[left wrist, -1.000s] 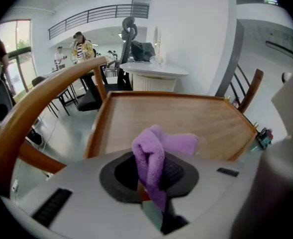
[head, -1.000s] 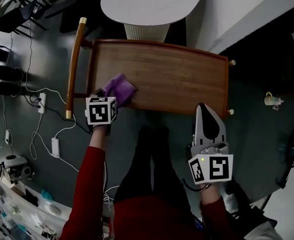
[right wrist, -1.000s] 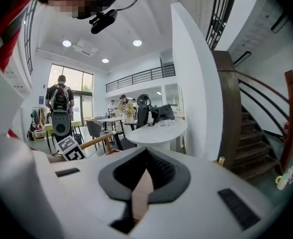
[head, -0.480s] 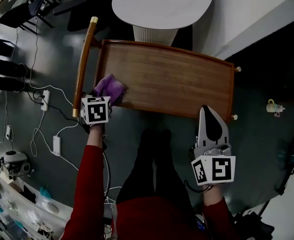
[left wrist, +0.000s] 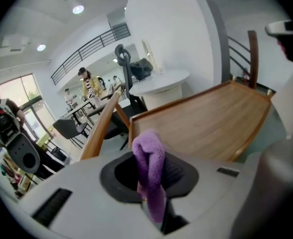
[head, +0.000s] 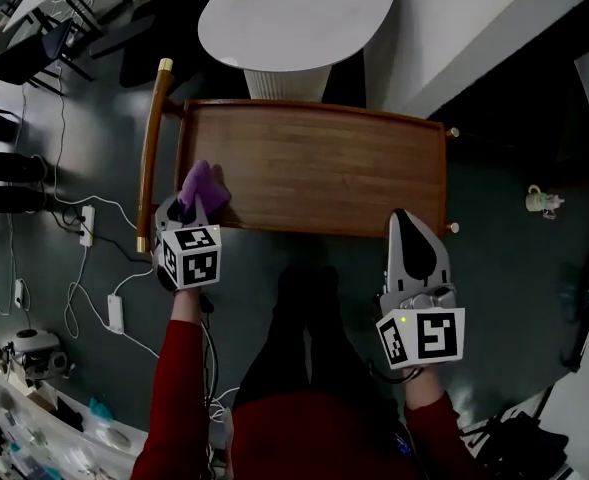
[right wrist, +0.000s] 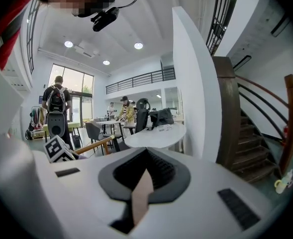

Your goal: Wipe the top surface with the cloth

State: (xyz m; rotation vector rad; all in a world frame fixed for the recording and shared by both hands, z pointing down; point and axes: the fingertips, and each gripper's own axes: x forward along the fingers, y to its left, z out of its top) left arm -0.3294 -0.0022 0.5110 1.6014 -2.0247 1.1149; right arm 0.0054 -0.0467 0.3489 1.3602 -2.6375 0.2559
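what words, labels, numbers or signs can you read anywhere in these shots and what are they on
None: no legible word, brand or number shows in any view.
Marker cube on the left gripper: black-and-white square patterns only, no letters.
Marker cube on the right gripper: the same kind of pattern, no letters.
Purple cloth: no tag or print visible.
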